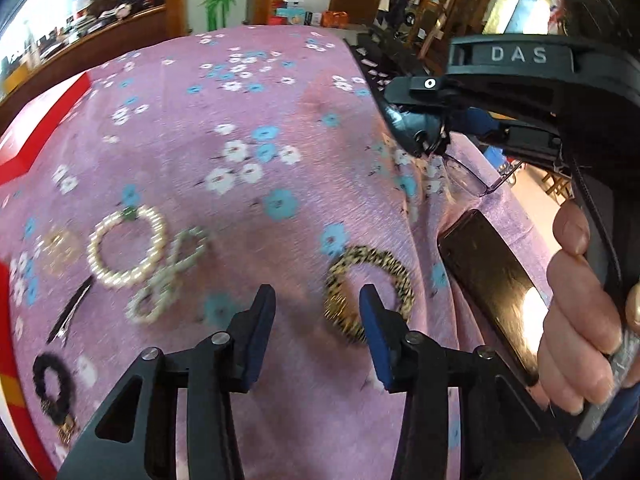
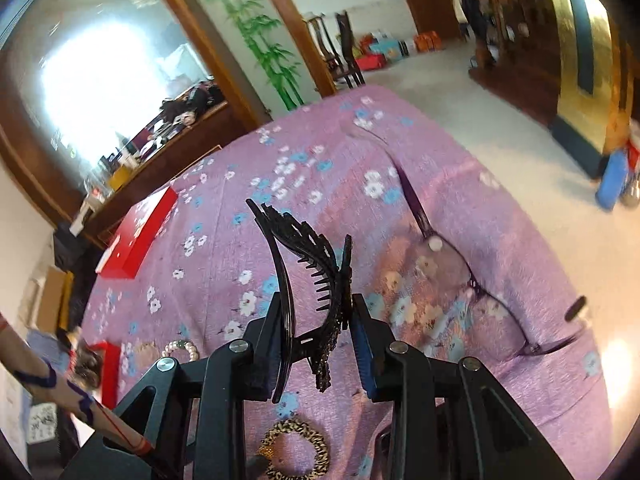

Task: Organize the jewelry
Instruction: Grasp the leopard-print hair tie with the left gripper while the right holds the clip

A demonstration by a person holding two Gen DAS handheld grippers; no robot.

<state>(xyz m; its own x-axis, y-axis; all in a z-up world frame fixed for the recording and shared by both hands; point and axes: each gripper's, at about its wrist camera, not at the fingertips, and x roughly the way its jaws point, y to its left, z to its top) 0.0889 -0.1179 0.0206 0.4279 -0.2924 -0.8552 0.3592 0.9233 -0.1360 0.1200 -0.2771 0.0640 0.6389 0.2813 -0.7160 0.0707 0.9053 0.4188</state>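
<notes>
- My left gripper (image 1: 316,312) sits at the bottom centre of the left wrist view, its fingers spread wide and gripping nothing, hovering over the pink flowered cloth (image 1: 248,92).
- Just beside its right finger, partly behind the tip, lies a leopard-print scrunchie (image 1: 370,280); in the right wrist view it shows at the bottom centre.
- In the lower left of the left view lie a black scrunchie (image 1: 54,386) and a thin black hair clip (image 1: 68,314).
- Further up on the left lie a pearl bracelet (image 1: 126,246) and, touching it, a blurred pearl bow-shaped piece (image 1: 168,276).
- At the right edge my right hand (image 1: 580,320) holds its handle, with a dark phone (image 1: 492,292) on the cloth beside it.
- My right gripper (image 2: 316,316) is closed on a black claw hair clip (image 2: 308,264), held above the cloth in the centre of the right view, its teeth pointing up the frame.
- Beyond it, to the right, glasses (image 2: 452,272) rest on the cloth.
- A red box (image 2: 136,236) lies further off on the left.
</notes>
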